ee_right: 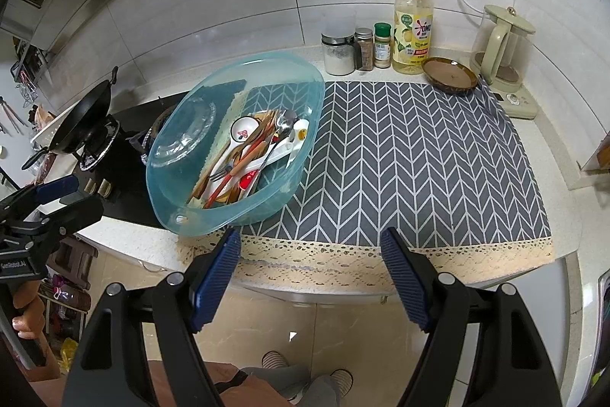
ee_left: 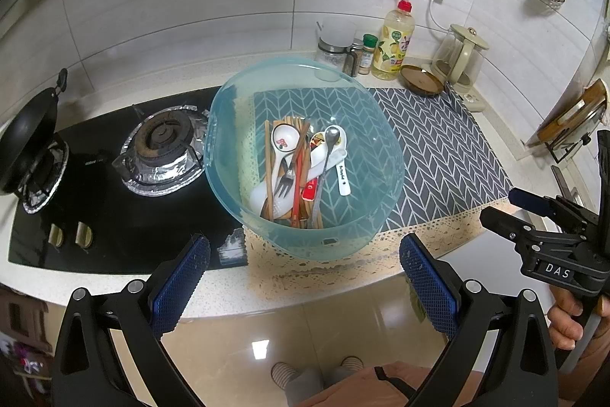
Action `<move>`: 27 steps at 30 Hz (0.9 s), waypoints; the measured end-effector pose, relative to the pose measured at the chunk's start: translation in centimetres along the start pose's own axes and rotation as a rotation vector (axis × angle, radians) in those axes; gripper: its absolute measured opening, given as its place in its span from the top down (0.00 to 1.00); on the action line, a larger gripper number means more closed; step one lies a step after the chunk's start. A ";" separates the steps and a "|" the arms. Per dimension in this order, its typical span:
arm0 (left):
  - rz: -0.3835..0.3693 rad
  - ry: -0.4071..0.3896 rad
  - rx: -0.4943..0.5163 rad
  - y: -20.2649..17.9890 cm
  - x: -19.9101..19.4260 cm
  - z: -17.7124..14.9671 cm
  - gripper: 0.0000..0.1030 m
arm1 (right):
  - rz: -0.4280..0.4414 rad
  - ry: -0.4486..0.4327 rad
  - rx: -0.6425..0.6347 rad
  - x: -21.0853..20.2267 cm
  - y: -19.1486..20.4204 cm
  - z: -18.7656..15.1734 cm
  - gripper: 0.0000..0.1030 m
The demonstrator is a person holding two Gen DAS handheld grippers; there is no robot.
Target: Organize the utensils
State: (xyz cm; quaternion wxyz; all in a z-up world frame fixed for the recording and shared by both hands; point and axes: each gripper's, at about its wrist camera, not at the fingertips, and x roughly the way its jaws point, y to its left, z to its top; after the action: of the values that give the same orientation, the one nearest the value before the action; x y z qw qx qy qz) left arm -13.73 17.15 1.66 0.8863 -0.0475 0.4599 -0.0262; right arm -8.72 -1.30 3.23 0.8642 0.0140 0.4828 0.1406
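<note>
Both tools hung off the front edge of the desk, over the tiled floor. Left tool (ee_left: 305, 269) had its blue pads spread wide with nothing between them, pointing at the near rim of the translucent blue basin (ee_left: 244, 212). Right tool (ee_right: 310, 266) was likewise spread and empty, its pads above the lace border (ee_right: 343, 262) of the grey chevron mat (ee_right: 419, 159).

That basin sat on the mat's left end, its left side overhanging the black hob (ee_left: 114, 216) and close to the foil-ringed burner (ee_left: 164, 147). Inside lay the jumbled utensils (ee_left: 301, 170): wooden chopsticks (ee_left: 268, 174), a fork (ee_left: 284, 184), a metal spoon (ee_left: 331, 136) and white ceramic spoons (ee_left: 284, 138), all heaped together.

To the basin's right the mat lay bare out to its right edge. Along the back wall stood a row of jars (ee_right: 337, 54), a yellow soap bottle (ee_right: 413, 29), a brown dish (ee_right: 450, 73) and a kettle (ee_right: 503, 44). A black wok (ee_right: 82, 119) occupied the far burner.
</note>
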 end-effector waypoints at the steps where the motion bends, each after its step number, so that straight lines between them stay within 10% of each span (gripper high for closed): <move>1: 0.001 0.000 0.000 0.0 0.0 0.0 0.04 | -0.002 0.000 0.000 0.0 0.0 0.0 0.28; 27: 0.012 0.002 -0.002 0.1 0.4 0.2 0.04 | 0.010 -0.001 0.003 0.3 -0.1 0.2 0.28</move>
State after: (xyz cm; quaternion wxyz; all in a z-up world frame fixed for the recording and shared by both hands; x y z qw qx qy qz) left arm -13.29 17.23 1.43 0.8860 -0.0456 0.4609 -0.0207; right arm -8.39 -1.28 3.13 0.8638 0.0181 0.4824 0.1442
